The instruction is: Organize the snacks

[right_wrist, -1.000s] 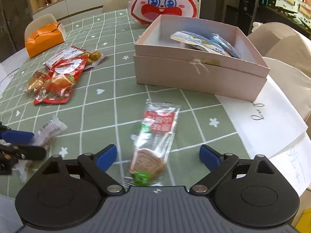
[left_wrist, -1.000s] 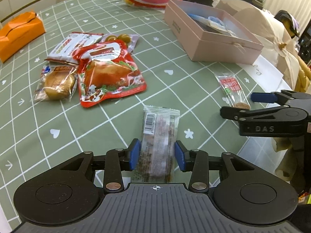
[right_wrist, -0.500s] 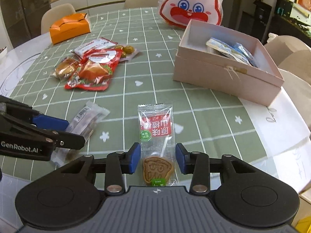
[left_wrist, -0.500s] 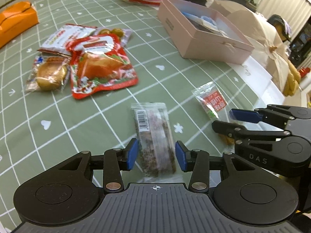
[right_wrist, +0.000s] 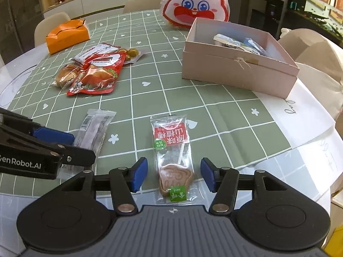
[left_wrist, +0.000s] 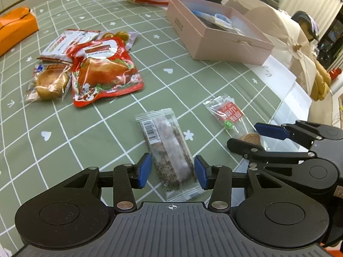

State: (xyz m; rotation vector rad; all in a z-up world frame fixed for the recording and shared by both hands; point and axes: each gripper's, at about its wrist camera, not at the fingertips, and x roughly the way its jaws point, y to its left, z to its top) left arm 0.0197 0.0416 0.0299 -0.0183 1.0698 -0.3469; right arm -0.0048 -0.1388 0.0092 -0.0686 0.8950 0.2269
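Note:
A clear-wrapped brown snack bar (left_wrist: 169, 147) lies on the green checked tablecloth (left_wrist: 107, 132). My left gripper (left_wrist: 172, 172) is open, its blue pads on either side of the bar's near end without touching. A red-labelled lollipop packet (right_wrist: 174, 156) lies on the cloth. My right gripper (right_wrist: 173, 176) is open around its near end, with gaps on both sides. The packet also shows in the left wrist view (left_wrist: 232, 117), as does the right gripper (left_wrist: 255, 136). An open pink box (right_wrist: 238, 62) holding blue-and-white packets stands behind.
A pile of snack packets (left_wrist: 85, 64) lies at the left, with a red chicken pouch (right_wrist: 96, 75) on top. An orange box (right_wrist: 67, 35) and a rabbit-face bag (right_wrist: 196, 4) stand at the back. White paper (right_wrist: 306, 111) covers the table's right edge.
Both grippers have opened a little wider. The right gripper went from wide open to narrow half a second ago. The bar and the lollipop packet still lie flat on the cloth.

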